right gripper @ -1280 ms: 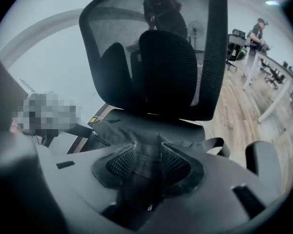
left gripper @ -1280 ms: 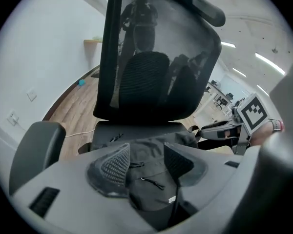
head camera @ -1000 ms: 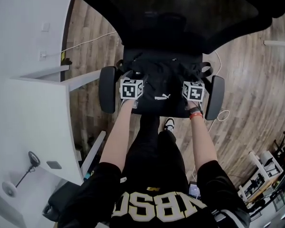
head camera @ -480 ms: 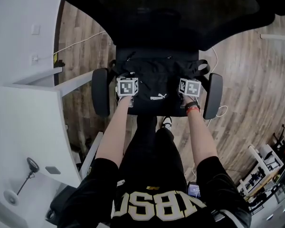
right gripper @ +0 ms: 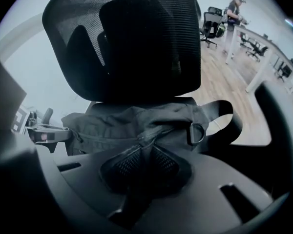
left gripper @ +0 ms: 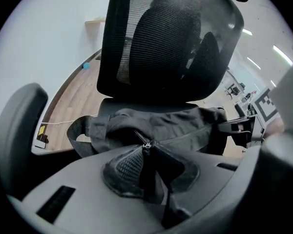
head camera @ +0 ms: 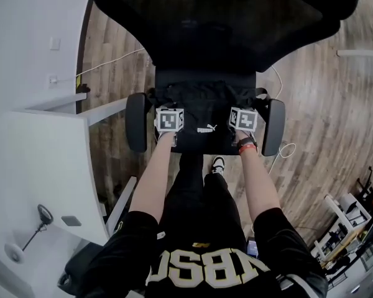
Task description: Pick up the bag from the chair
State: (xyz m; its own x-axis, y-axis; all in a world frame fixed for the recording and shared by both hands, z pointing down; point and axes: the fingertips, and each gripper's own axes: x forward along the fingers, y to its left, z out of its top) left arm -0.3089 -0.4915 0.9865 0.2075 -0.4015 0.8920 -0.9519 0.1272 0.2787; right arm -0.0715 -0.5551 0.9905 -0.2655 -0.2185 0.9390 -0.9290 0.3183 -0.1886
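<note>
The black bag (head camera: pixel 205 106) lay on the seat of the chair (head camera: pixel 217 23), between its armrests (head camera: pixel 135 121). The left hand-held gripper (left gripper: pixel 147 154) and the right hand-held gripper (right gripper: pixel 145 149) were each pinched shut on the bag's fabric beside the zipper (left gripper: pixel 136 135). They gripped toward opposite ends, probably so it would lift level.

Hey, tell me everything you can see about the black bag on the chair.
The bag is black, soft, crumpled fabric with a small white logo on its front. A zipper runs along its top, and a webbing strap with a metal D-ring loops out at one end. It lies on the seat of the chair, between the armrests and in front of the mesh backrest. The left claw and right claw each pinch its fabric at the zipper.
</note>
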